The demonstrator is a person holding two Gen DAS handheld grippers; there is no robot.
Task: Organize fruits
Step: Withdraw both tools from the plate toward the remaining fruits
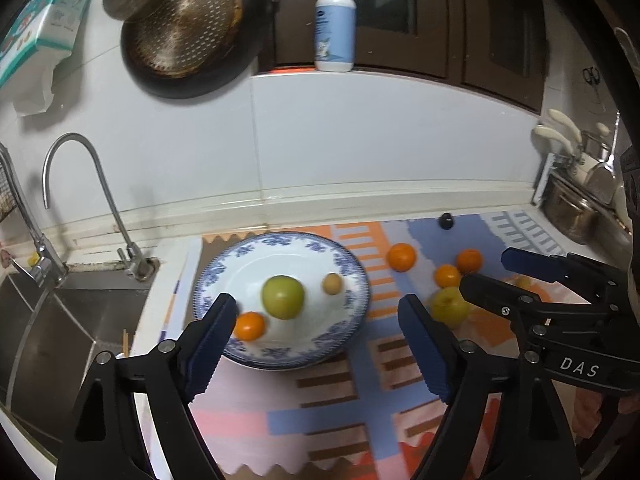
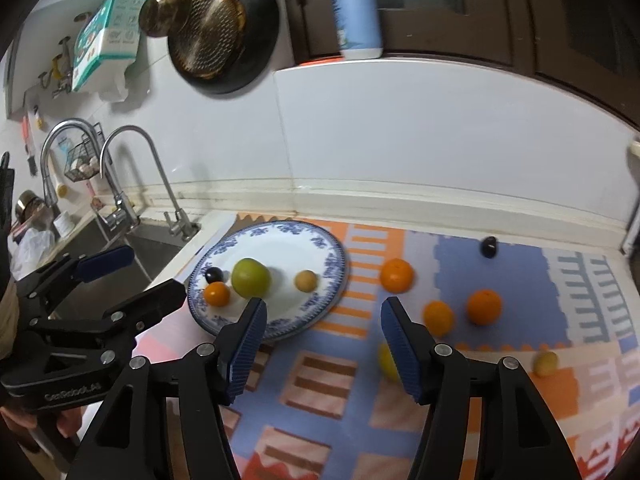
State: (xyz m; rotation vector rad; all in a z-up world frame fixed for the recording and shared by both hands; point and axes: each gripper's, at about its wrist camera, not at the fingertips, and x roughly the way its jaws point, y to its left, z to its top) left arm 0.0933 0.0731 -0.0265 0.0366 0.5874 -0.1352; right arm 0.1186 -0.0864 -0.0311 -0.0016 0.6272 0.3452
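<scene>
A blue-and-white plate (image 1: 344, 264) (image 2: 320, 256) sits on a patterned mat and holds a green apple (image 1: 283, 297) (image 2: 251, 277), a small orange (image 1: 250, 325) (image 2: 216, 293), a small tan fruit (image 1: 331, 283) (image 2: 306, 280) and a dark plum (image 2: 213, 274). On the mat to its right lie three oranges (image 2: 396, 275) (image 2: 483, 306) (image 2: 438, 317), a yellow apple (image 1: 449, 306) (image 2: 387, 362), a small yellow fruit (image 2: 545, 363) and a dark plum (image 1: 446, 221) (image 2: 488, 246). My left gripper (image 1: 316, 344) is open and empty over the plate's near edge. My right gripper (image 2: 322, 348) is open and empty above the mat, its right finger next to the yellow apple.
A sink (image 1: 60, 332) with two faucets (image 1: 80, 184) lies left of the plate. A pan (image 1: 192, 28) hangs on the wall, a soap bottle (image 1: 335, 24) stands on the ledge, and pots (image 1: 576, 208) stand at the far right.
</scene>
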